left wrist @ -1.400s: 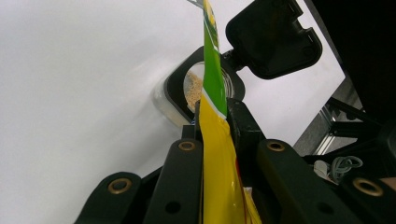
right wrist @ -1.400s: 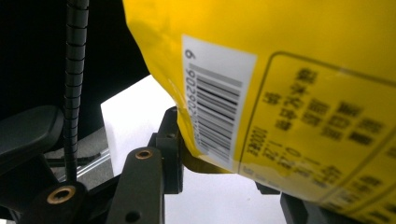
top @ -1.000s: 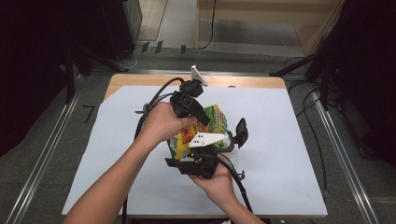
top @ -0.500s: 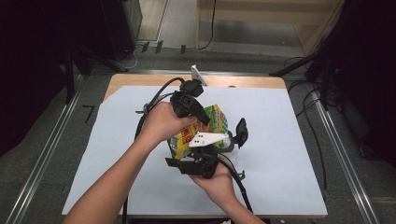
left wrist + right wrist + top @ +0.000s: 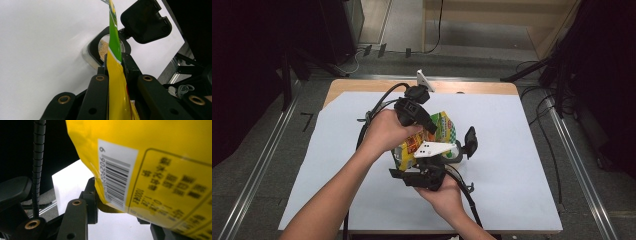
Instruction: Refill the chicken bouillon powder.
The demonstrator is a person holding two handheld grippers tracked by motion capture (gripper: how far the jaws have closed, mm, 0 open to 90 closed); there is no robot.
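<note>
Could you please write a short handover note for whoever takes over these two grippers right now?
Left gripper: shut on the top edge of the yellow and green snack bag.
Right gripper: jaws either side of the bag's lower part, by the barcode.
The bag is held up over a clear container with crumbs inside, its black lid open.
Done: bag gripped by both.
Left: likely emptying it into the container.
</note>
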